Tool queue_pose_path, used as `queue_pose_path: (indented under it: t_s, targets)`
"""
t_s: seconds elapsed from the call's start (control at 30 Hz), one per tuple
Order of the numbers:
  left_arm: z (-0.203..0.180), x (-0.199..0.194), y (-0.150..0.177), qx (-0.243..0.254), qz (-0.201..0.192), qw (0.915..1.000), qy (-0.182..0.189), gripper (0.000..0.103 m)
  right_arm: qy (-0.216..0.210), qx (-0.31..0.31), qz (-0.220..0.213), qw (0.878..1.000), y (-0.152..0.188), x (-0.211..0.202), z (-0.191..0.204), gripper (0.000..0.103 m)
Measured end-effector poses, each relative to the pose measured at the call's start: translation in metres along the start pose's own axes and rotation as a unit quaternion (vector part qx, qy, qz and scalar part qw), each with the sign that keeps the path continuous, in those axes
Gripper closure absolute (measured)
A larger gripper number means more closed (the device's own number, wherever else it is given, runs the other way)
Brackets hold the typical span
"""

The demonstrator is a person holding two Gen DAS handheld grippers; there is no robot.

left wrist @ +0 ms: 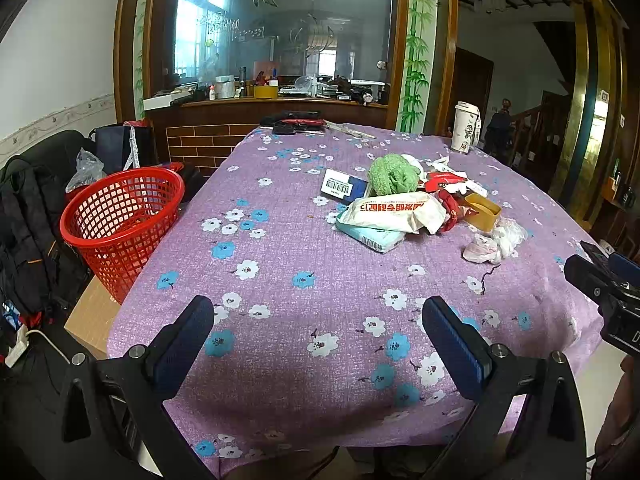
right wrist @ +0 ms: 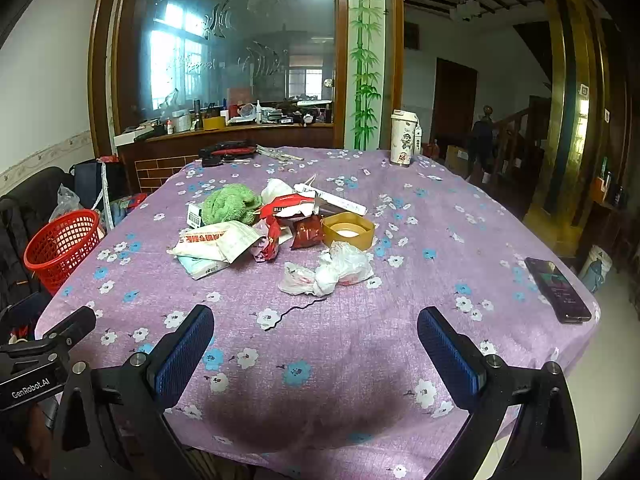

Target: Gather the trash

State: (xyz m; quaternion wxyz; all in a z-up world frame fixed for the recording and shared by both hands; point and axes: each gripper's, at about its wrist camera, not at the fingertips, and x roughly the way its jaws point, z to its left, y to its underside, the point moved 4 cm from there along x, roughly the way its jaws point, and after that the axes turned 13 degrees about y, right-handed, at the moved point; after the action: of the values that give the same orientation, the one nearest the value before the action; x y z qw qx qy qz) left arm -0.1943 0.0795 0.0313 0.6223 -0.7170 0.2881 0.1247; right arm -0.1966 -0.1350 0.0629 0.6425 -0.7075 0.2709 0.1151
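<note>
A pile of trash lies mid-table on the purple flowered cloth (left wrist: pixel 280 280): a white printed wrapper (left wrist: pixel 394 210) (right wrist: pixel 218 242), a green crumpled cloth (left wrist: pixel 392 174) (right wrist: pixel 230 202), red wrappers (right wrist: pixel 306 230), a yellow tape roll (left wrist: pixel 482 210) (right wrist: pixel 348 230), a crumpled white plastic bag (left wrist: pixel 494 240) (right wrist: pixel 332 270) and a barcoded box (left wrist: pixel 344 186). A red mesh basket (left wrist: pixel 120 216) (right wrist: pixel 62 246) stands off the table's left edge. My left gripper (left wrist: pixel 318 330) is open and empty over the near table. My right gripper (right wrist: pixel 316 334) is open and empty, short of the plastic bag.
A white tumbler (left wrist: pixel 466 126) (right wrist: pixel 404 138) stands at the far right of the table. A dark phone (right wrist: pixel 558 290) lies near the right edge. Black and red items (right wrist: pixel 228 152) lie at the far edge. Bags (left wrist: pixel 24 232) crowd the floor left of the basket.
</note>
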Motion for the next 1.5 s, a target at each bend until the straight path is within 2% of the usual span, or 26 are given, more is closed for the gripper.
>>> queue_pose_path:
  t_s: [0.5, 0.6, 0.67, 0.7, 0.73, 0.8, 0.9, 0.93, 0.97, 1.03, 1.13, 1.27, 1.33, 1.4, 1.5]
  targets:
    - [-0.001, 0.003, 0.003, 0.001, 0.006, 1.0000, 0.003, 0.000, -0.006, 0.000, 0.011, 1.000, 0.003, 0.004, 0.000, 0.000]
    - [0.000, 0.007, 0.002, 0.000, 0.016, 0.9997, 0.019, 0.000, -0.031, 0.018, 0.024, 0.999, 0.001, 0.010, -0.005, 0.001]
    - [0.002, 0.013, 0.000, 0.000, 0.034, 0.9989, 0.031, 0.000, -0.063, 0.041, 0.044, 0.996, -0.002, 0.018, -0.013, 0.005]
    - [0.003, 0.017, -0.004, 0.004, 0.039, 0.9986, 0.034, 0.000, -0.083, 0.046, 0.057, 0.994, -0.003, 0.023, -0.013, 0.006]
    - [0.003, 0.019, -0.006, 0.007, 0.040, 0.9986, 0.034, 0.000, -0.115, 0.060, 0.080, 0.988, -0.005, 0.032, -0.016, 0.010]
    - [0.004, 0.024, -0.015, 0.016, 0.040, 0.9984, 0.037, 0.004, -0.147, 0.081, 0.114, 0.979, -0.006, 0.047, -0.018, 0.022]
    - [0.003, 0.036, -0.030, 0.025, 0.055, 0.9971, 0.047, 0.016, -0.198, 0.125, 0.178, 0.956, -0.006, 0.079, -0.020, 0.033]
    - [0.002, 0.042, -0.035, 0.025, 0.066, 0.9958, 0.059, 0.022, -0.206, 0.136, 0.192, 0.950, -0.007, 0.089, -0.020, 0.033]
    - [0.001, 0.048, -0.040, 0.023, 0.073, 0.9949, 0.066, 0.028, -0.206, 0.142, 0.202, 0.947, -0.008, 0.096, -0.020, 0.033]
    - [-0.001, 0.058, -0.049, 0.029, 0.084, 0.9932, 0.074, 0.034, -0.207, 0.155, 0.210, 0.943, -0.012, 0.109, -0.019, 0.033]
    - [-0.006, 0.078, -0.067, 0.058, 0.095, 0.9907, 0.078, 0.039, -0.193, 0.161, 0.228, 0.941, -0.019, 0.130, -0.017, 0.033]
    - [-0.014, 0.106, -0.080, 0.096, 0.117, 0.9838, 0.096, 0.038, -0.173, 0.167, 0.252, 0.937, -0.023, 0.155, -0.015, 0.033]
    - [-0.020, 0.120, -0.081, 0.120, 0.143, 0.9763, 0.109, 0.036, -0.164, 0.163, 0.260, 0.938, -0.025, 0.165, -0.010, 0.033]
    - [-0.026, 0.135, -0.081, 0.144, 0.159, 0.9712, 0.104, 0.034, -0.156, 0.153, 0.264, 0.939, -0.025, 0.174, -0.006, 0.034]
    - [-0.036, 0.146, -0.078, 0.178, 0.166, 0.9644, 0.103, 0.026, -0.146, 0.130, 0.269, 0.943, -0.025, 0.186, 0.005, 0.046]
